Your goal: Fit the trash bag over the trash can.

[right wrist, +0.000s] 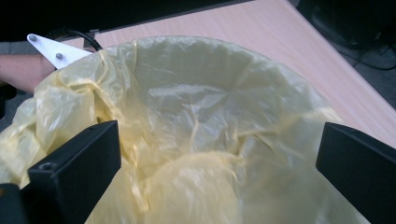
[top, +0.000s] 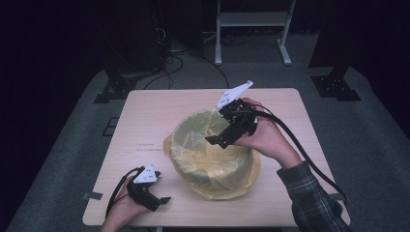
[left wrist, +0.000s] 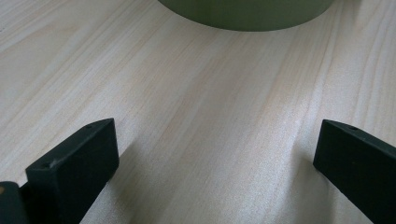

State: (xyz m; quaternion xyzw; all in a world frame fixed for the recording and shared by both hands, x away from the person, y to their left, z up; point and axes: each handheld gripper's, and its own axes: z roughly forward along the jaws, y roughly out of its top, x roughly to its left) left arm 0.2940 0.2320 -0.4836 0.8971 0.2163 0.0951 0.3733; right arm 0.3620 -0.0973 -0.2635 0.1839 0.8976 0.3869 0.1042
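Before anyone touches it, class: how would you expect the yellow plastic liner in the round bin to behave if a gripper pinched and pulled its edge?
The yellow liner looks thin and crinkled, so it would probably flop and stretch rather than hold shape. Its glossy film may slip between flat pads. Draped loosely over the bin, it would likely lift off easily, being light.

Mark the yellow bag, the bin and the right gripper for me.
yellow bag (top: 191,145): high view, inner lining on the left side.
bin (left wrist: 243,14): left gripper view, green outer wall.
right gripper (top: 215,141): high view, between its jaw tips.
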